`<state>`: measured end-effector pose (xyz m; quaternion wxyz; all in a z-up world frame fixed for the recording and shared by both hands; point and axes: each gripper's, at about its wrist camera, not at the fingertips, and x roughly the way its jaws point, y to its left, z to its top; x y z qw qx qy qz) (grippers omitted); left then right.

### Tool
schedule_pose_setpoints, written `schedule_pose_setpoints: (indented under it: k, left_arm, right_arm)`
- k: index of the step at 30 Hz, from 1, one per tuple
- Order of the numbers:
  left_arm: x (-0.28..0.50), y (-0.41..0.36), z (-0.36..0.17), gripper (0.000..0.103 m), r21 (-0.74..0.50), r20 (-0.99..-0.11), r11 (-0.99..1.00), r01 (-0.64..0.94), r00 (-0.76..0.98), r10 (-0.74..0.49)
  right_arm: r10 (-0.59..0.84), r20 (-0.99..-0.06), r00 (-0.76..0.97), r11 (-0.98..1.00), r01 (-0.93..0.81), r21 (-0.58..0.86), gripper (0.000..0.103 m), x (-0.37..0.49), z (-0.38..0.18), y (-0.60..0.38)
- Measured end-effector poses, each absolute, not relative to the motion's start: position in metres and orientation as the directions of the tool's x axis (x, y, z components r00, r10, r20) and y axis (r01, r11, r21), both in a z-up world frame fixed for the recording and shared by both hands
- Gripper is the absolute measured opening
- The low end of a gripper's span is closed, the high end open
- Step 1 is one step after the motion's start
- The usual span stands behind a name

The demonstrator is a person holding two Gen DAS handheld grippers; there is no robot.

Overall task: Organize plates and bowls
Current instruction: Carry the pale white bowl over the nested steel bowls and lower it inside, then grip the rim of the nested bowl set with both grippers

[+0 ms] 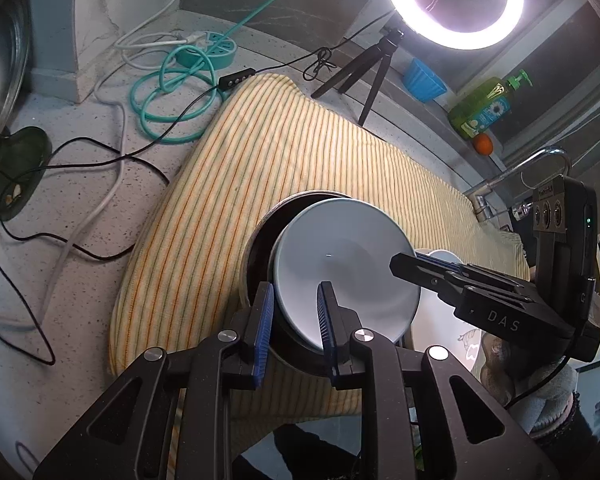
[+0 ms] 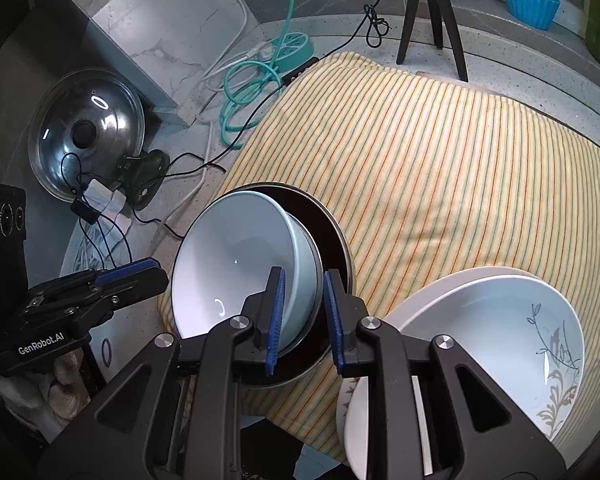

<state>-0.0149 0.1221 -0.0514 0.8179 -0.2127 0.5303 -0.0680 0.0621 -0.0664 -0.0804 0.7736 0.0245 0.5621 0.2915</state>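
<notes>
At lower centre, the pale blue bowl (image 2: 240, 264) sits tilted inside the dark metal pot (image 2: 332, 240) on the striped cloth (image 2: 440, 160). The right gripper (image 2: 304, 316) stands narrowly open astride both rims, pads not visibly pressing. The left gripper (image 1: 292, 328) straddles the bowl's edge; grip unclear. Open cloth fills the upper right; floral plates (image 2: 500, 328) crowd the lower right.

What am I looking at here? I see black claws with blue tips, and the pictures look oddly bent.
There is no robot. A person holds a two-finger gripper in each hand, and each one carries a wide-angle camera, which bends the pictures. One picture looks along the left gripper, the other along the right gripper.

A striped cloth lies on the counter. On it a pale blue bowl sits tilted inside a dark pan, with a stack of white dishes beside them.

Both grippers straddle the bowl's rim. The right one's pads stand slightly apart. I cannot tell whether the left one pinches the rim.
</notes>
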Motion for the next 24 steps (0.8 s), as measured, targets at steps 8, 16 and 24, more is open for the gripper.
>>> schedule_pose_setpoints:
  k: [8, 16, 24]
  left_arm:
    - [-0.017, 0.127, -0.046, 0.021, -0.427, -0.83, 0.895, -0.131, 0.45, -0.33]
    - [-0.02, 0.141, -0.04, 0.026, -0.426, -0.821, 0.893, -0.148, 0.478, -0.313]
    - [-0.022, 0.145, -0.05, 0.026, -0.412, -0.832, 0.9, -0.144, 0.462, -0.308]
  right_arm:
    - [0.499, -0.848, 0.177, 0.817, -0.422, 0.393, 0.016, 0.062, -0.086, -0.068]
    - [0.531, -0.834, 0.151, 0.805, -0.397, 0.441, 0.015, 0.065, -0.091, -0.072]
    - [0.576, -0.786, 0.224, 0.797, -0.368, 0.479, 0.046, 0.06, -0.074, -0.097]
